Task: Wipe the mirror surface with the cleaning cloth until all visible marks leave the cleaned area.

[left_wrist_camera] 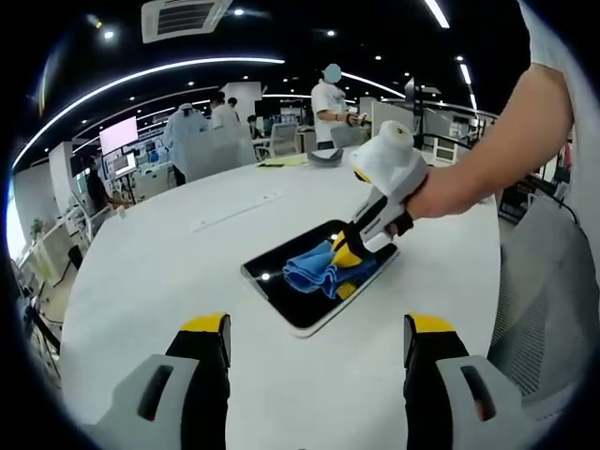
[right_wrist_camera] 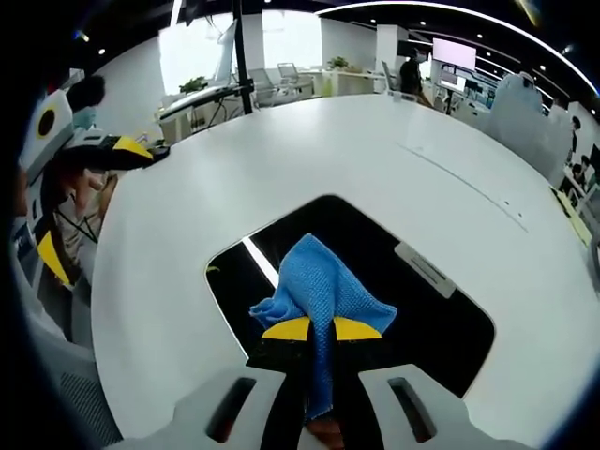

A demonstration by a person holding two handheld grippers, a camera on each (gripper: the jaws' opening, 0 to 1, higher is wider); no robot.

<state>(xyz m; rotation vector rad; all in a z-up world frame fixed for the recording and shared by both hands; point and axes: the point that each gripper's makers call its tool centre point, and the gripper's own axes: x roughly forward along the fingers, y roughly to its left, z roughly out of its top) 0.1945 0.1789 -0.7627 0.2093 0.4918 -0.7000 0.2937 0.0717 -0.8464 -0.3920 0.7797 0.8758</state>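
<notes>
A rectangular mirror point(left_wrist_camera: 281, 272) point(right_wrist_camera: 394, 281) with a pale frame lies flat on the round white table point(left_wrist_camera: 187, 253) point(right_wrist_camera: 328, 150). A blue cleaning cloth point(left_wrist_camera: 314, 269) point(right_wrist_camera: 323, 286) rests bunched on the glass. My right gripper point(right_wrist_camera: 321, 328) is shut on the cloth and presses it to the mirror; in the left gripper view that right gripper point(left_wrist_camera: 349, 255) comes in from the right, held by a person's hand. My left gripper point(left_wrist_camera: 319, 342) hovers over the table short of the mirror, jaws wide apart with nothing between them; in the right gripper view it appears as the left gripper point(right_wrist_camera: 112, 150) at the table's left edge.
A person's arm point(left_wrist_camera: 506, 150) reaches in from the right. A grey chair point(left_wrist_camera: 548, 281) stands by the table's right edge. A small dark object point(left_wrist_camera: 325, 157) and papers point(left_wrist_camera: 281, 162) lie at the table's far side. Several people stand among desks behind.
</notes>
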